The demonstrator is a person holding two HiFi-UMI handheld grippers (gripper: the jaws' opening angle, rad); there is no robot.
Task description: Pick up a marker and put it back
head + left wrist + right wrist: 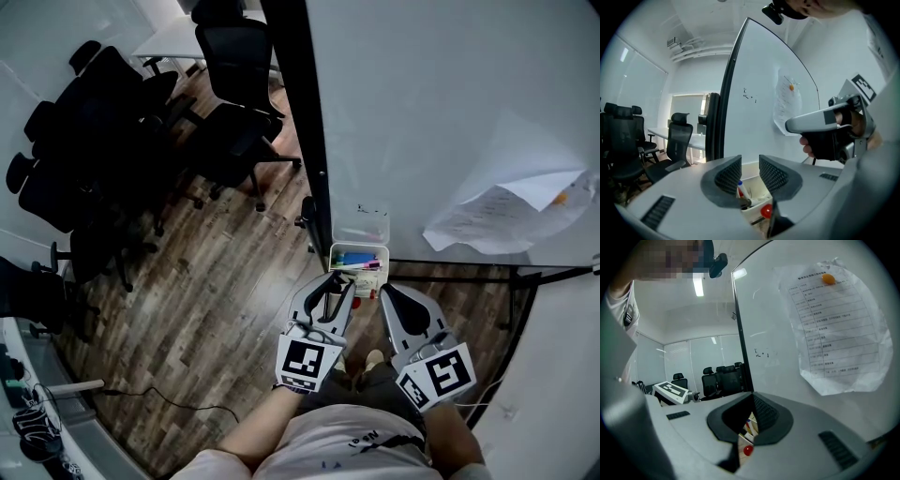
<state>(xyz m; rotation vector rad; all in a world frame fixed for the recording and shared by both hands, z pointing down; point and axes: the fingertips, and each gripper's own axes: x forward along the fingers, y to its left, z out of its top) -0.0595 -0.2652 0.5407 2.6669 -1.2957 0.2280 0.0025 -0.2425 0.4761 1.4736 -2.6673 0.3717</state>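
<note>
Office chairs (230, 131) at far left on the wood floor, black and empty-seated.

Left gripper (339, 280): jaws stand well apart and grip nothing. In the left gripper view (750, 174) no pad presses on anything. Its tips sit just at the near-left edge of the box.

Marker box (359, 247): a small white open-topped box fixed low on the whiteboard (422, 112), beside the board's dark frame. It holds several markers (361, 262), with blue and pink colours showing from above. I cannot give a count.

Through the left jaws' gap, the box wall (756, 207) shows white. One marker (740, 185) stands in the box, pale barrel, blue top end, red just below it. It lies just beyond the pads and is not touched by them. A red round piece (766, 211) sits low at the box front; I cannot tell what it is.

Right gripper (387, 292): just right of the box, with a hand (825, 143) on its grip. Its jaws (752, 417) are drawn together to a thin slit with nothing held. Box contents and the red piece (748, 450) show through the slit.

Printed paper sheet (506, 214) on the board, far right.
</note>
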